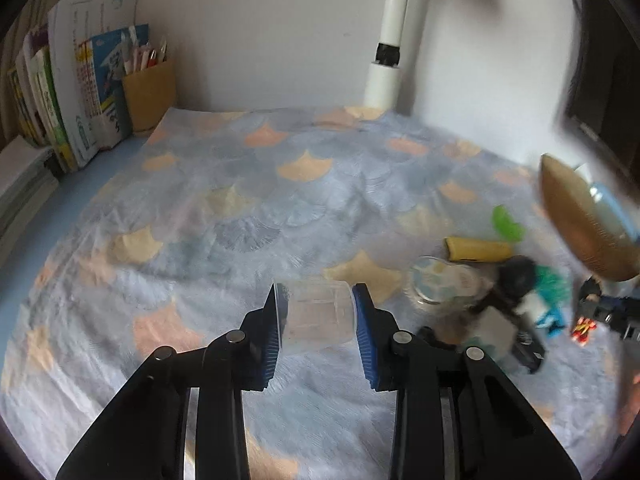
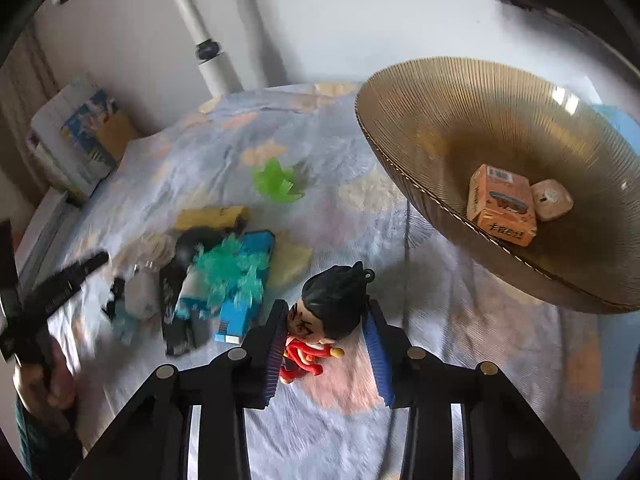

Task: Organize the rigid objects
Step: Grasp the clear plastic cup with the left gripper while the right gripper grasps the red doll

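Note:
My left gripper point(image 1: 319, 294) is shut on a clear plastic cup point(image 1: 320, 316) lying on its side, with a blue pad against each side. In the right wrist view my right gripper point(image 2: 326, 306) is shut on a small figurine point(image 2: 334, 304) with black hair and a red outfit, just above the cloth. An amber ribbed glass bowl point(image 2: 440, 120) stands to its right and holds an orange box point(image 2: 502, 204) and a small beige piece point(image 2: 552, 200). The bowl point(image 1: 568, 216) also shows, blurred, at the right edge of the left wrist view.
A patterned blue cloth point(image 1: 240, 200) covers the table. A pile lies between the grippers: a green piece point(image 2: 276, 182), a yellow tube point(image 2: 212, 216), a blue box point(image 2: 248, 280), a glass jar point(image 1: 440, 284). Books point(image 1: 72, 100), a pen holder point(image 1: 150, 92) and a white pole point(image 1: 388, 52) stand at the back.

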